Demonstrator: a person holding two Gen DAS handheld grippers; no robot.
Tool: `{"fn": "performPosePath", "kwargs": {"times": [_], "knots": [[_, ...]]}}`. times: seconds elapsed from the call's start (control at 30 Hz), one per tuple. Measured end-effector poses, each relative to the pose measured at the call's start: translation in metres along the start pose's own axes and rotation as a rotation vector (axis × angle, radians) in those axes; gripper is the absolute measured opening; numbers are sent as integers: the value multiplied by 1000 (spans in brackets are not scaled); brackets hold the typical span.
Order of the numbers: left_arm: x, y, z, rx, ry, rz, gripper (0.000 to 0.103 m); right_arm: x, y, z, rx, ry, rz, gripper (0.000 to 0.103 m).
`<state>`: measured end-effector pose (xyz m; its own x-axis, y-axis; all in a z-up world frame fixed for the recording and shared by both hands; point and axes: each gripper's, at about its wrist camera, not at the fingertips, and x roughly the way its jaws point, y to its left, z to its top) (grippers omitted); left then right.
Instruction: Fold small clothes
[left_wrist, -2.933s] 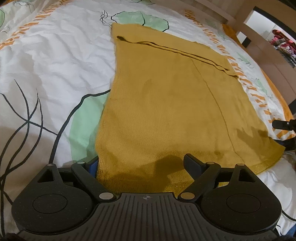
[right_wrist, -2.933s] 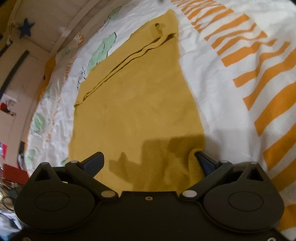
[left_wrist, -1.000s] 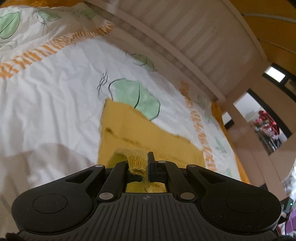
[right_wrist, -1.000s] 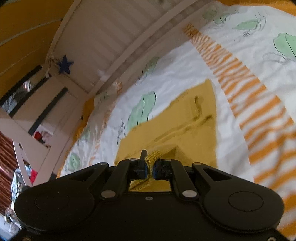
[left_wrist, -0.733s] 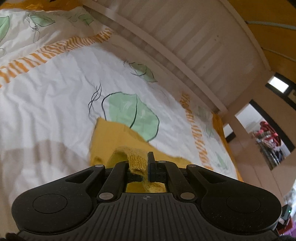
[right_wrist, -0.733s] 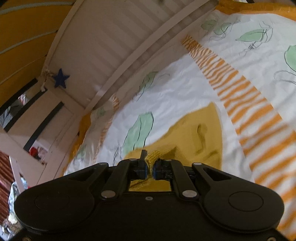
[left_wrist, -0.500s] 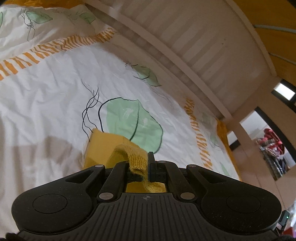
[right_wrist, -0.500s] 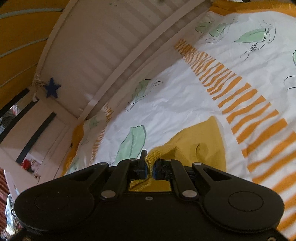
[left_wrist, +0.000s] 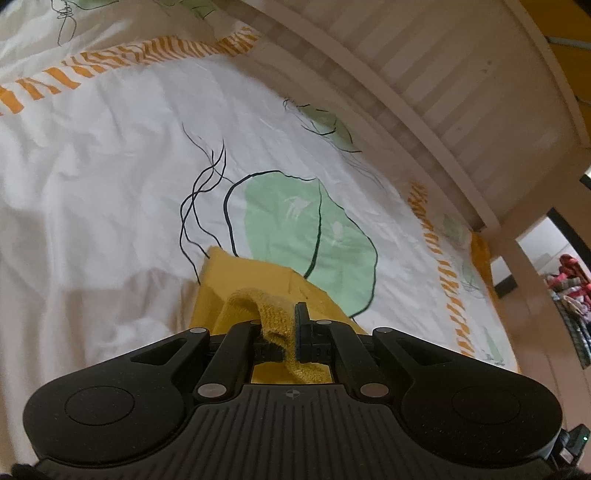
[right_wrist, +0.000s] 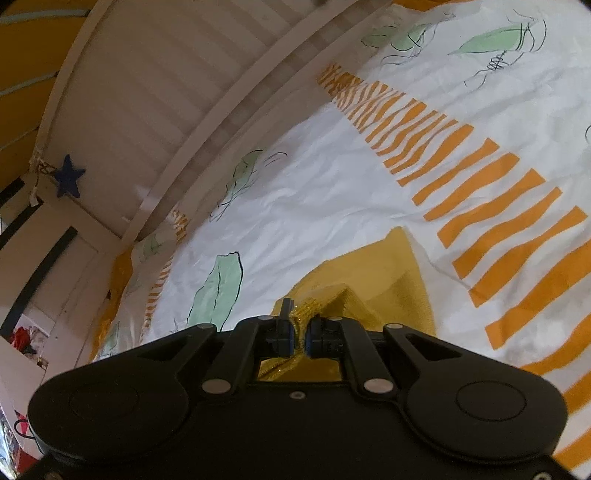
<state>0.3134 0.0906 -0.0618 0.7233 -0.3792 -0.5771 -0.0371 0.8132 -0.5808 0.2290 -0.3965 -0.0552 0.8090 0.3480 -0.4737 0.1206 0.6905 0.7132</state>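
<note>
A mustard-yellow knitted garment (left_wrist: 240, 280) lies on the white patterned bedsheet (left_wrist: 110, 155). My left gripper (left_wrist: 290, 332) is shut on a bunched corner of its hem, lifted over the far edge of the cloth. In the right wrist view the same garment (right_wrist: 391, 273) shows its far right corner, and my right gripper (right_wrist: 299, 332) is shut on the other hem corner, which stands up as a fold in front of the fingers. Most of the garment is hidden under both grippers.
A white slatted bed rail (left_wrist: 424, 74) runs along the far side of the bed; the rail (right_wrist: 155, 96) also curves across the right wrist view. A blue star (right_wrist: 69, 180) hangs on the bed post. Orange stripes (right_wrist: 480, 177) cross the sheet at the right.
Both grippers have carried the hem corners forward and down over the garment toward its far edge; less yellow cloth shows ahead of the fingers. Both stay shut on the cloth.
</note>
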Motion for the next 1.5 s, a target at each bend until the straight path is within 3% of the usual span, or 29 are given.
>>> {"fn": "performPosePath", "kwargs": {"times": [0.13, 0.17, 0.2, 0.27, 0.3, 0.43, 0.63, 0.73, 0.87, 1.07, 1.2, 1.5], "knots": [[6, 0, 0, 4, -25, -5, 7, 12, -1, -1, -22, -10, -11, 21], [6, 0, 0, 9, -31, -6, 17, 14, -2, -2, -30, -10, -17, 21], [7, 0, 0, 11, -35, -4, 36, 15, -3, -3, -31, -9, -14, 21], [5, 1, 0, 9, -56, 0, 47, 16, -6, -5, -26, -10, -14, 22], [2, 1, 1, 6, -75, 3, 47, 16, -7, -5, -25, -17, -17, 25], [-6, -8, 2, 59, -127, 47, 55, 7, -7, -4, -45, -88, -23, 75], [-7, -50, -22, 313, -104, 113, 57, -5, 25, -5, -278, -139, -116, 75], [-9, -73, -47, 453, -76, 120, 57, -1, 49, -14, -425, -100, -133, 75], [-5, -91, -79, 588, 28, 98, 57, 3, 77, -38, -603, -14, -125, 75], [13, -81, -95, 561, 166, 111, 57, 11, 87, -65, -669, 145, -104, 74], [20, -74, -96, 542, 197, 121, 57, 22, 85, -75, -716, 237, -129, 73], [37, -77, -91, 548, 180, 123, 59, 48, 88, -95, -864, 216, -232, 73]]}}
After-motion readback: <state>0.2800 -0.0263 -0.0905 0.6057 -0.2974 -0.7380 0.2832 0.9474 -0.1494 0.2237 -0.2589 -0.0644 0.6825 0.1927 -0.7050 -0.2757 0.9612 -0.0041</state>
